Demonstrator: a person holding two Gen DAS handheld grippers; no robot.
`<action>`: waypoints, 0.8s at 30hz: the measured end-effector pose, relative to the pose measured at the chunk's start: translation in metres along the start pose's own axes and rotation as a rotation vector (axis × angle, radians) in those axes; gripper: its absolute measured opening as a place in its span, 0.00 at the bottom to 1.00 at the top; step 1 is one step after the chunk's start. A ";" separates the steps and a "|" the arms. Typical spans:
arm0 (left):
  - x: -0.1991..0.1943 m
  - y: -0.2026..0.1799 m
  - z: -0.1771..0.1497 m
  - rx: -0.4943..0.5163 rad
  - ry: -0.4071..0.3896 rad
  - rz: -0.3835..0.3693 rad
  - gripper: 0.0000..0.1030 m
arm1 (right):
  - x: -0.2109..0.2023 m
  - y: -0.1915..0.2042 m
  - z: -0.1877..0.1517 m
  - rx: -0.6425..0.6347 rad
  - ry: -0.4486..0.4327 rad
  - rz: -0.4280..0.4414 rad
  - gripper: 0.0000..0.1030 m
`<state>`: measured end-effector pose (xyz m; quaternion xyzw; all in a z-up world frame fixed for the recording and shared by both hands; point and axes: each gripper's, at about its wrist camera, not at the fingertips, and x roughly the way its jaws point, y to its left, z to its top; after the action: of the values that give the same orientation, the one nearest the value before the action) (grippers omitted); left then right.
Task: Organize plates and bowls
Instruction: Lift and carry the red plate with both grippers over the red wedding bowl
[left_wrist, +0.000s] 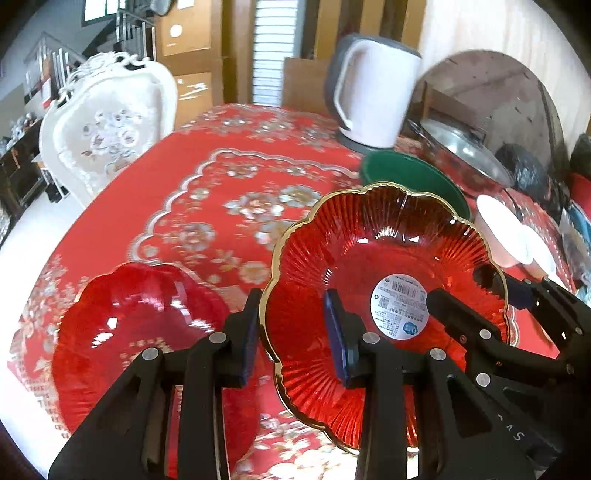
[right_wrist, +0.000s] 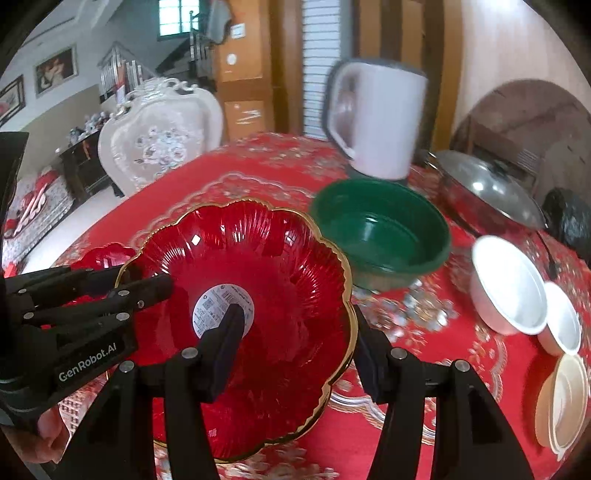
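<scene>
On the tablecloth (right_wrist: 424, 354), green bowl (right_wrist: 384, 236) (nothing inside).

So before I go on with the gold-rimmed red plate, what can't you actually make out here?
- Sticker on the gold-rimmed red plate: print too small, both views.
- Second red plate: left view, partly behind the left gripper; motion-blurred.
- Cream bowls: right view, cut by the lens edge; count unclear.
- Right gripper: whether its pads touch the rim, unclear.

Home dining room, red floral tablecloth (left_wrist: 207, 192), ornate white chair (left_wrist: 107, 136), electric kettle (left_wrist: 373, 92), staircase (right_wrist: 122, 70), framed pictures (right_wrist: 55, 68).
</scene>
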<state>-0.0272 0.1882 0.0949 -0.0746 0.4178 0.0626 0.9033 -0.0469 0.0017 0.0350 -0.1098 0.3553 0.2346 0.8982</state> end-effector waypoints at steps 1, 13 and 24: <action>-0.003 0.006 -0.001 -0.007 -0.004 0.005 0.32 | 0.000 0.004 0.002 -0.007 -0.002 0.005 0.56; -0.036 0.068 -0.012 -0.097 -0.049 0.068 0.32 | 0.004 0.063 0.014 -0.103 -0.015 0.084 0.56; -0.050 0.096 -0.026 -0.131 -0.058 0.096 0.32 | 0.003 0.094 0.017 -0.150 -0.022 0.128 0.58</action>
<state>-0.0957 0.2746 0.1082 -0.1118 0.3894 0.1350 0.9042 -0.0824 0.0905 0.0424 -0.1513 0.3331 0.3185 0.8744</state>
